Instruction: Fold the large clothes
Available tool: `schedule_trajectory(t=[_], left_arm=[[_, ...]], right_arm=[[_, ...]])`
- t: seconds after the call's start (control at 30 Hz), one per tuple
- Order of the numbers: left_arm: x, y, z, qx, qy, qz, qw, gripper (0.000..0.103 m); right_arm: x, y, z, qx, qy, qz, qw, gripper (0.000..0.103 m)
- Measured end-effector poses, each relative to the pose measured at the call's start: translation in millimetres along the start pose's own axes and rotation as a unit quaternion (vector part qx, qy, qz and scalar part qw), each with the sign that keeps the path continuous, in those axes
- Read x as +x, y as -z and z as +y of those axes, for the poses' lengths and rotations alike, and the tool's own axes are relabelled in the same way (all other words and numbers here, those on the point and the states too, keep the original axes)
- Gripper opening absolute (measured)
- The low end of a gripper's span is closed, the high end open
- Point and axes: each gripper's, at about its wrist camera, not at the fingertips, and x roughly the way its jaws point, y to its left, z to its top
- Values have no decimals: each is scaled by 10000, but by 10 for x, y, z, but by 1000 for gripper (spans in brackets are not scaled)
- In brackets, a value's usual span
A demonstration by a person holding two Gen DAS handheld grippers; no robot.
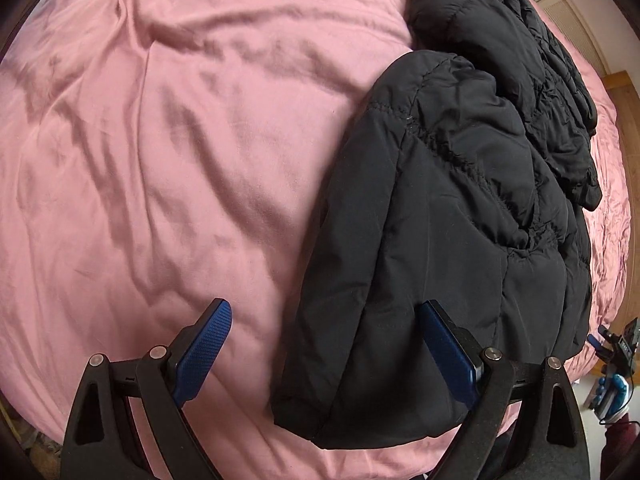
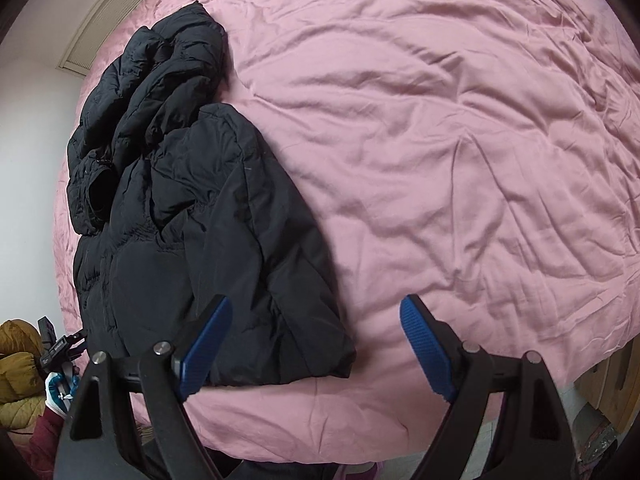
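Note:
A black padded jacket [image 1: 460,208] lies bunched on a pink bed sheet [image 1: 160,160], its hem towards the near edge of the bed. My left gripper [image 1: 326,312] hangs open above the hem's left corner; one blue pad is over the sheet, the other over the jacket. In the right wrist view the jacket [image 2: 192,208] fills the left side. My right gripper [image 2: 316,316] is open over its right hem corner, nothing pressed between the pads. The other gripper [image 2: 56,348] shows at the far left, held by a gloved hand.
The pink sheet [image 2: 440,140] stretches wrinkled across the bed to the right. A mustard quilted cloth [image 2: 16,356] sits at the lower left by the bed. Wooden furniture [image 2: 608,384] stands at the lower right; a wooden frame [image 1: 624,128] borders the bed.

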Motion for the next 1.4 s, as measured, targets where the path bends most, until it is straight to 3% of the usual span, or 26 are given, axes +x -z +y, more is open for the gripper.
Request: schedule_trajectory(t=[0.17,0.37,0.57,1.0,1.2,1.4], left_arm=[[205,-10,105,-151,332,107,9993,94],[417,12,253,-267,586,239,9976,97],[614,189,225,-207,721,416,9963,100],[801,592,-23,-157,1155,620,9912,100],[749,412,-232,-172,1141,620,9914,96],[675,323,-264,-217,1116,577,9918,86]], right_arm=[[368,-54,-23,159,-610,370,9973,87],[864,-59,33,68,-857,883,9924,88],[1109,38,124,109,-1147,1132,9869,92],[1249,94,454,-148,-1147,1400,9834,91],[1281,58,653,-191,-1067,1355,9848,91],[1194,12,531,-264,-1034,1300,9858,91]])
